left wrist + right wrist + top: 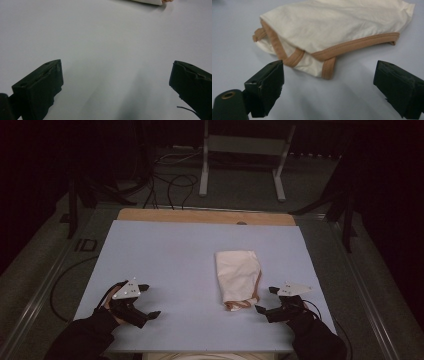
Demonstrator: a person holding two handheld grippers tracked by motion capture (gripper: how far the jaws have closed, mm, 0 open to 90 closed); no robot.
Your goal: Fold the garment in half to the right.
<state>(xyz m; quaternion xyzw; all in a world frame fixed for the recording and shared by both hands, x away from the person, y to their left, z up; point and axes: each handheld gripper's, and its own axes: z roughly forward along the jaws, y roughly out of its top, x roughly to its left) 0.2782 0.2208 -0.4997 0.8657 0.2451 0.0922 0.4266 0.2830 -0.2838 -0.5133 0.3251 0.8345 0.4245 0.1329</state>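
A folded cream cloth with tan trim (238,279) lies on the pale blue table top (175,265), right of centre. In the right gripper view the cloth (332,30) sits just beyond the jaws, its tan binding (329,56) nearest. My right gripper (267,299) rests on the table just right of the cloth's near end, open, with nothing between its jaws. My left gripper (148,300) rests at the near left of the table, open and empty, far from the cloth. A corner of the cloth (150,2) shows at the top edge of the left gripper view.
A strip of bare wood (205,216) runs along the table's far edge. Beyond it stand a white metal frame (242,155) and loose black cables (170,182) on the floor. Dark stands flank both sides of the table.
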